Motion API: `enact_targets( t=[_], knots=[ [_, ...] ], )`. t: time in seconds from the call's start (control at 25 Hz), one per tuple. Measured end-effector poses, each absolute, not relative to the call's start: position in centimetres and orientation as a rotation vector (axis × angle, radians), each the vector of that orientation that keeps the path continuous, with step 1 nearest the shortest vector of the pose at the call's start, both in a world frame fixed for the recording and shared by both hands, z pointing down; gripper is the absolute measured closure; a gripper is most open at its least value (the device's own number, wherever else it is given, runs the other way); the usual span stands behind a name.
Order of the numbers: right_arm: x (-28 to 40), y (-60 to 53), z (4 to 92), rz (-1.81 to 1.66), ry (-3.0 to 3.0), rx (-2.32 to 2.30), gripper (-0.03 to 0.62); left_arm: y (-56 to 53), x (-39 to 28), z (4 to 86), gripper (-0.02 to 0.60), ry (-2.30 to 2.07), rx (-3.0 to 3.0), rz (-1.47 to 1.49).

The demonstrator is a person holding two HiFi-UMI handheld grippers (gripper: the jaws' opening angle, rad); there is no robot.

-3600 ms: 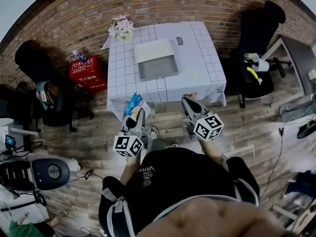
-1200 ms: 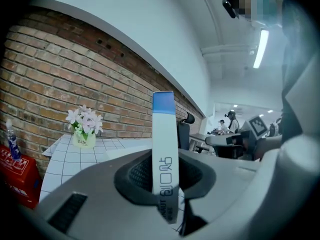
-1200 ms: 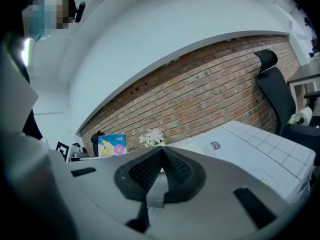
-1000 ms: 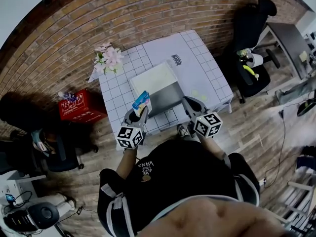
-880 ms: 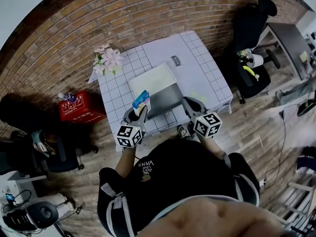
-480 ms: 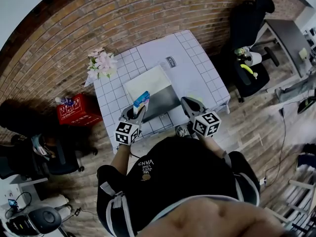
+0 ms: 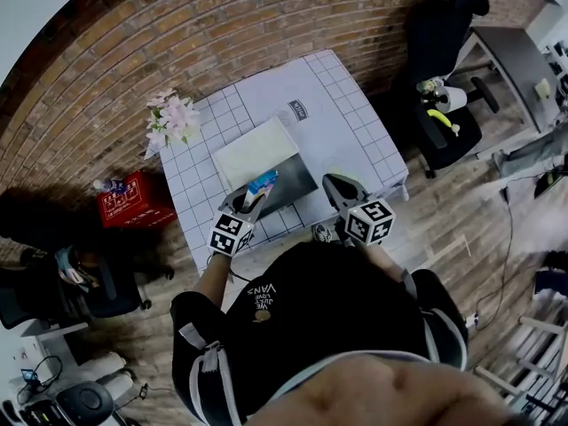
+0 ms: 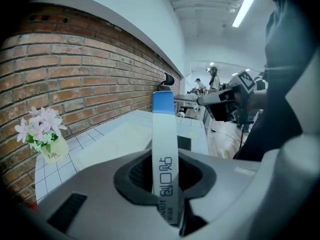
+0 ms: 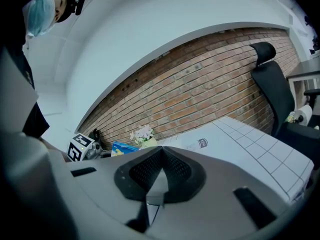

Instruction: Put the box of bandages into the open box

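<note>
– Bandage box [image 7: 263, 184], where is it?
– Clamped between the left gripper's [image 7: 251, 201] 2 jaws, tilted above the left part of the open box [image 7: 297, 177]. It shows a narrow white edge, dark print and a blue end.
– Room around it?
– Bare checked table [image 7: 346, 127] to the right of the open box, flowers [image 7: 169, 118] at the far-left corner. Right gripper [image 7: 336, 186] hovers by the front edge, jaws together, empty.

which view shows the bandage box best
Left gripper view: the bandage box stands edge-on, large, clamped between the jaws. Head view shows it small, at the open box. Right gripper view catches only a blue corner.
</note>
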State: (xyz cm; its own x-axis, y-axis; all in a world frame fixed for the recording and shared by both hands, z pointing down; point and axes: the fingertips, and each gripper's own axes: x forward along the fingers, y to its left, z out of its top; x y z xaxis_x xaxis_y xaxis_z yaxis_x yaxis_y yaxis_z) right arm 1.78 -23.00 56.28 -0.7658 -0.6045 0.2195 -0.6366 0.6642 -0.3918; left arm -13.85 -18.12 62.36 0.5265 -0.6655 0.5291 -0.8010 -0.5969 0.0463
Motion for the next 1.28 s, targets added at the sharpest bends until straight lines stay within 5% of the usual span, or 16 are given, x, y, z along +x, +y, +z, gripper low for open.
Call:
enact_targets(
  t=[1.28],
  knots=[
    [4.8, -24.7, 58.2, 0.762, -2.764, 1.058, 0.600, -19.2, -9.9, 69.9, 0.502, -0.681, 2.328, 1.122]
  ],
)
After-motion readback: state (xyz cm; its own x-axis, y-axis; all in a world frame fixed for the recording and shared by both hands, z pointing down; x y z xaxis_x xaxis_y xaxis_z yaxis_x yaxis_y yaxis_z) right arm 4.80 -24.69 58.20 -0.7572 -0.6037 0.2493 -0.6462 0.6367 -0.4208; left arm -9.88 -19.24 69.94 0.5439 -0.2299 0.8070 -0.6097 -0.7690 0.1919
